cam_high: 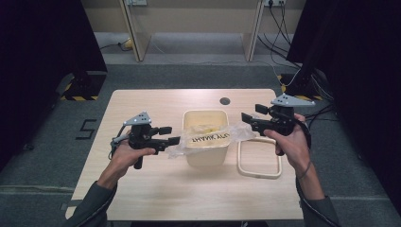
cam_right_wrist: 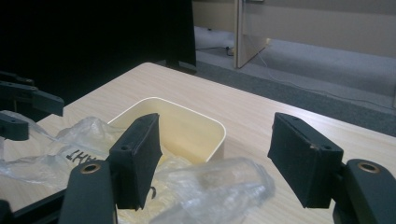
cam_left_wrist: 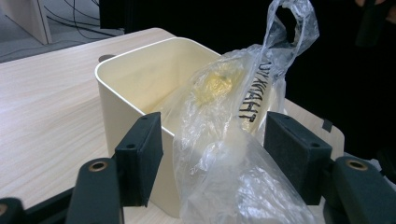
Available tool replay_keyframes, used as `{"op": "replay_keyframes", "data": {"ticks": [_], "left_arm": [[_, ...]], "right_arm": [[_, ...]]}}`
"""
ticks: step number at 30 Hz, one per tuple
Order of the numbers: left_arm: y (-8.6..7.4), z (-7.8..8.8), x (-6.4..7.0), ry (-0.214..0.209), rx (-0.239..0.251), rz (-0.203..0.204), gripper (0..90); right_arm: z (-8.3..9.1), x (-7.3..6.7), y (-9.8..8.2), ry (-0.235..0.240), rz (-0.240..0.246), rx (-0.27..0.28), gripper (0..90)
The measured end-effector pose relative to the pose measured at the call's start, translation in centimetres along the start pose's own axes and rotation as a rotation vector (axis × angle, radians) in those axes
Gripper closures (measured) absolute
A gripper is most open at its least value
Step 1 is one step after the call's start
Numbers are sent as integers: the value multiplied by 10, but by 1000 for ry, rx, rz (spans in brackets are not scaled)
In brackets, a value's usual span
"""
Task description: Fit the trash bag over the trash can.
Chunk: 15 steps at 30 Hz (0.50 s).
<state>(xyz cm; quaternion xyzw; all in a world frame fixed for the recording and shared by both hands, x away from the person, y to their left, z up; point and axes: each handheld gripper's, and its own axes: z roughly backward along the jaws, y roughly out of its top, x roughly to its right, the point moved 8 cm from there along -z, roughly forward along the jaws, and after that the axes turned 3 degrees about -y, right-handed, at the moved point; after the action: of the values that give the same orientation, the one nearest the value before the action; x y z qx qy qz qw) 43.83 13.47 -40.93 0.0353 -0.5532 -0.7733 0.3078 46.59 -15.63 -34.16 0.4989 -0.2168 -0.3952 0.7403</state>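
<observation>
A cream plastic bin (cam_high: 205, 156) stands open in the middle of the table. A crumpled clear plastic bag (cam_high: 208, 137) with black lettering lies across its top, one end hanging out on each side. My left gripper (cam_high: 171, 135) is left of the bin and points right at the bag's left end. In the left gripper view the bag (cam_left_wrist: 224, 140) rises between the jaws of that gripper (cam_left_wrist: 217, 154), which stand apart without pinching it, with the bin (cam_left_wrist: 116, 107) behind. My right gripper (cam_high: 250, 116) is open at the bag's right end. That end (cam_right_wrist: 210, 182) lies low between the wide jaws of my right gripper (cam_right_wrist: 217, 158).
A cream rectangular frame or lid (cam_high: 259, 176) lies flat on the table just right of the bin. The wooden table (cam_high: 189, 194) has a round cable hole (cam_high: 225, 101) near its far edge. Dark partitions stand to both sides, and cables run on the floor behind.
</observation>
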Motion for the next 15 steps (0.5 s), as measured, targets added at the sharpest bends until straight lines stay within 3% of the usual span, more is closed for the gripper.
{"op": "replay_keyframes", "data": {"ticks": [3,6,9,11,15], "left_arm": [[-1,-4,3,-8,-8,-4,372],[-4,-10,3,1,-26,-19,373],[-8,-14,-1,6,-41,-19,375],[-12,-15,-4,22,-69,-23,389],[-17,-13,-12,41,-78,-32,496]], "right_arm": [[-9,-11,-1,23,50,-28,349],[-25,-22,-3,69,65,-39,362],[-46,-30,-20,90,136,-123,386],[-57,-30,-37,105,161,-185,455],[-61,-22,-57,109,161,-223,557]]}}
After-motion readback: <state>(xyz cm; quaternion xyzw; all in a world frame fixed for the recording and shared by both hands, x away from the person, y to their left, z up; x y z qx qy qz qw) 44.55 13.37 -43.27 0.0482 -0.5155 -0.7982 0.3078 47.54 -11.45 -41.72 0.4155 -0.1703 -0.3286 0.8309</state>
